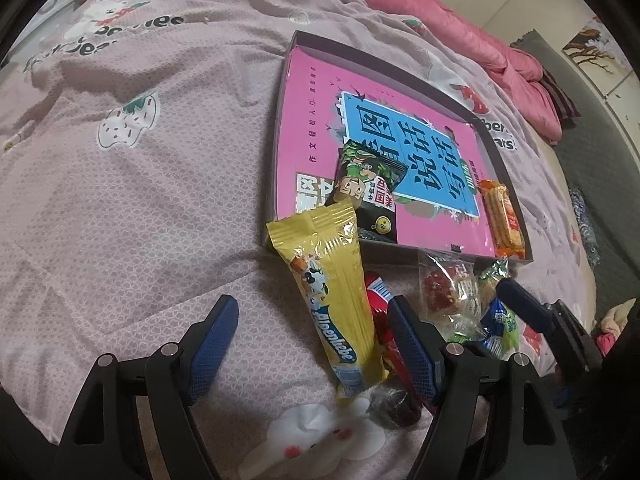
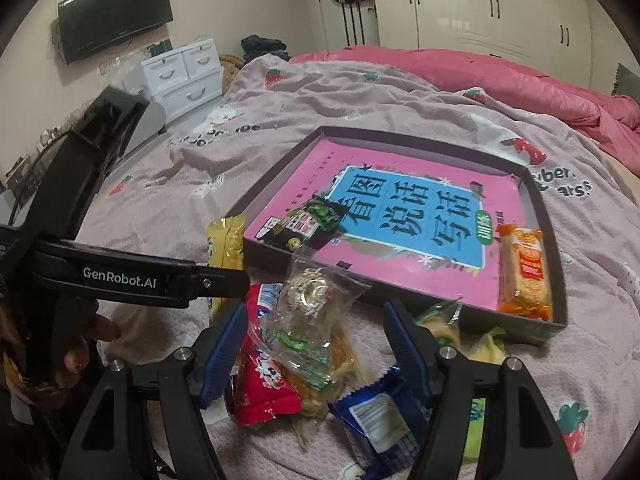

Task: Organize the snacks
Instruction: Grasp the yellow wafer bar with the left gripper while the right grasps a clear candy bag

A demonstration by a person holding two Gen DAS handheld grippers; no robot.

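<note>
A shallow grey tray (image 1: 508, 168) (image 2: 554, 264) with a pink and blue lining lies on the bed. Inside it are a black snack pack (image 1: 366, 188) (image 2: 312, 226) and an orange wafer pack (image 1: 502, 220) (image 2: 524, 272). A pile of loose snacks lies in front of the tray. My left gripper (image 1: 312, 308) is open above a yellow Alpenliebe pack (image 1: 336, 300) (image 2: 226, 240), which leans on the tray's near corner. My right gripper (image 2: 314, 312) (image 1: 520, 300) is open around a clear wrapped snack (image 2: 310, 312) (image 1: 448, 284), beside a red pack (image 2: 262, 384) and a blue pack (image 2: 380, 408).
The bed has a pink sheet (image 1: 140, 200) with strawberry prints and a pink quilt (image 2: 500, 76) at the far side. A white drawer unit (image 2: 184, 76) and a wall television (image 2: 116, 12) stand beyond the bed. Wardrobes (image 2: 500, 4) line the back wall.
</note>
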